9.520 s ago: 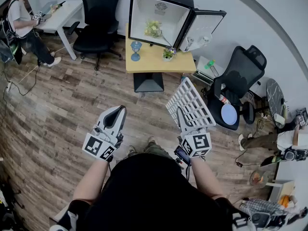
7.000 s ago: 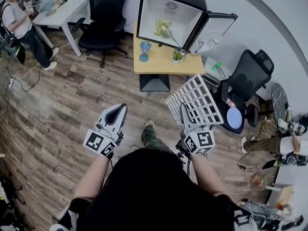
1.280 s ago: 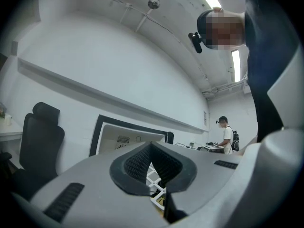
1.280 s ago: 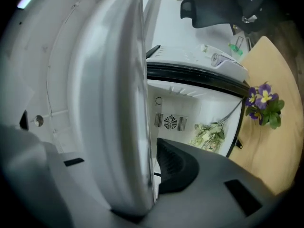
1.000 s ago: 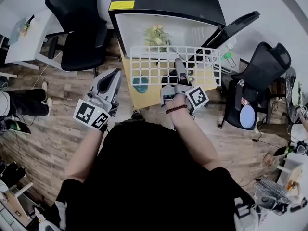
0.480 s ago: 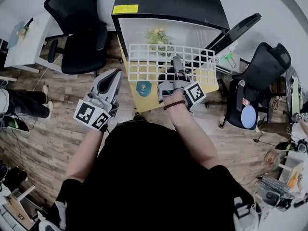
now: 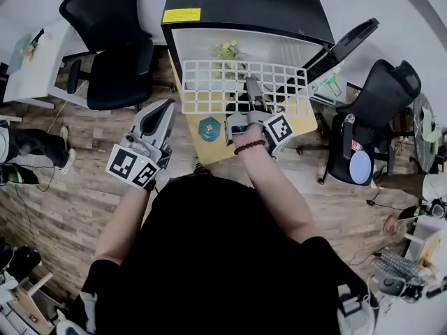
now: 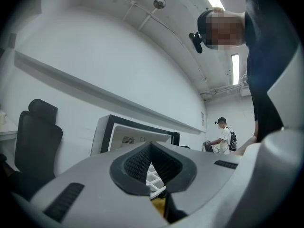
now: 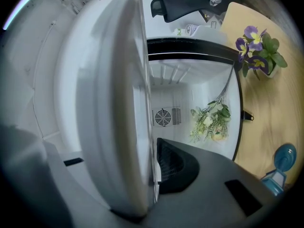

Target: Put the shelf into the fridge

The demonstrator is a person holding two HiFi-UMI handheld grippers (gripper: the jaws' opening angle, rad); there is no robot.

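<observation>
Shelf (image 7: pixel 209 87) clamped in right gripper (image 7: pixel 250 84), before open fridge (image 7: pixel 244 5)

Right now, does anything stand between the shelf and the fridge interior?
The door is open and the shelf, held in the right gripper, is at the opening. Only a flower bunch sits inside the fridge; it may block the shelf's path.
</observation>
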